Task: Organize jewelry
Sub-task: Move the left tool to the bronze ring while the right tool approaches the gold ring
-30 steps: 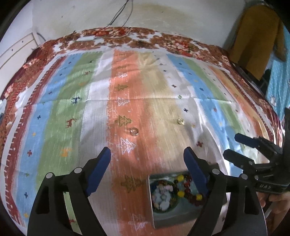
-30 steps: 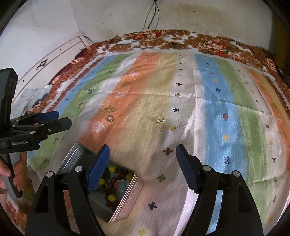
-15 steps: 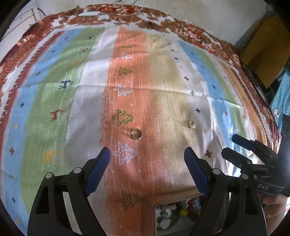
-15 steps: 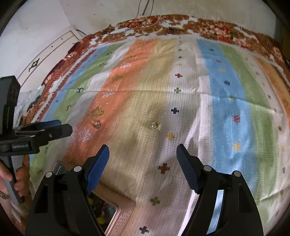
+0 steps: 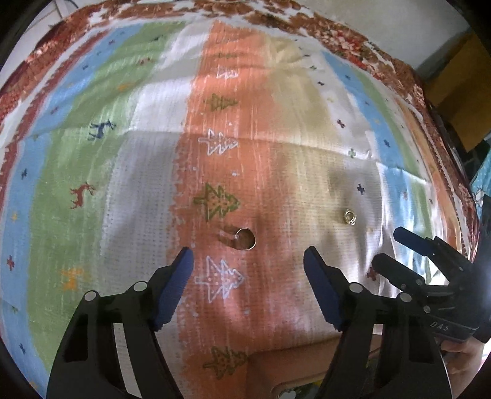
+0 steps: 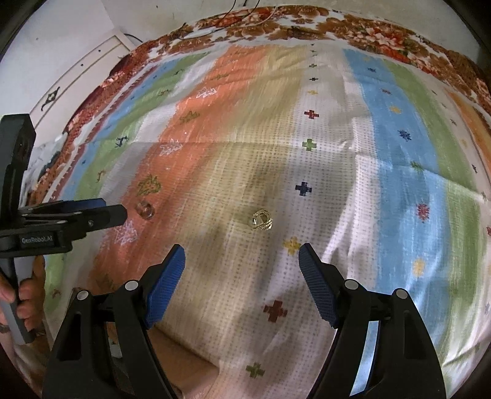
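Note:
A plain gold ring lies on the orange stripe of the cloth, just beyond my open left gripper. A braided gold ring lies on the beige stripe, just ahead of my open right gripper; it also shows in the left wrist view. The plain ring shows blurred in the right wrist view, beside the left gripper's fingertips. The right gripper shows open at the right of the left wrist view. Only a rim of the jewelry tin shows at the bottom edge.
A striped cloth with tree, deer and cross motifs covers the bed, with a floral border at the far edge. A white wall and cables stand behind. A white panel is at the left.
Both grippers moved forward and down over the cloth toward the two rings. The tin has slid almost out of both views. Both stay open.

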The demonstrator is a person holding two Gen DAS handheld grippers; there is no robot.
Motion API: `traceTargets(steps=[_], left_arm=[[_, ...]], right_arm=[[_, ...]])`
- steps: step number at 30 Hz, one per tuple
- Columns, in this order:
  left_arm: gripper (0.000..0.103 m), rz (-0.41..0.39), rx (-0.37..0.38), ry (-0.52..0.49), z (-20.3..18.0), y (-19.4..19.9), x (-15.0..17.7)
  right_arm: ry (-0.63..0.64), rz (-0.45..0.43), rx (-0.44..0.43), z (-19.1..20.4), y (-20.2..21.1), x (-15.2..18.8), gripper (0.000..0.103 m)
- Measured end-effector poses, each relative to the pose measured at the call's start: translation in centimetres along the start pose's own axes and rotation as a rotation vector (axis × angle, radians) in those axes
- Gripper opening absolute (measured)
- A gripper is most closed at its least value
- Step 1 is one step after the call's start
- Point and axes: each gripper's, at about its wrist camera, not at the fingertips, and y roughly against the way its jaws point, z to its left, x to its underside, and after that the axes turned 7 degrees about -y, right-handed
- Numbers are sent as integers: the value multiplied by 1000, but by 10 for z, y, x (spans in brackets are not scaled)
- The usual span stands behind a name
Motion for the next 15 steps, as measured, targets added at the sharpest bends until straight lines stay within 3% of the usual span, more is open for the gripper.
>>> traceTargets(steps=[10, 13, 15], left_arm=[[62, 47, -5, -18, -2, -20, -10], [57, 68, -2, -19, -2, -28, -11], [54, 83, -11, -24, -3, -33, -12]], right_arm=[[-3, 22, 37, -1, -17, -10, 76], [24, 25, 59, 1, -22, -13, 66], [32, 33, 65, 2, -26, -15, 66]])
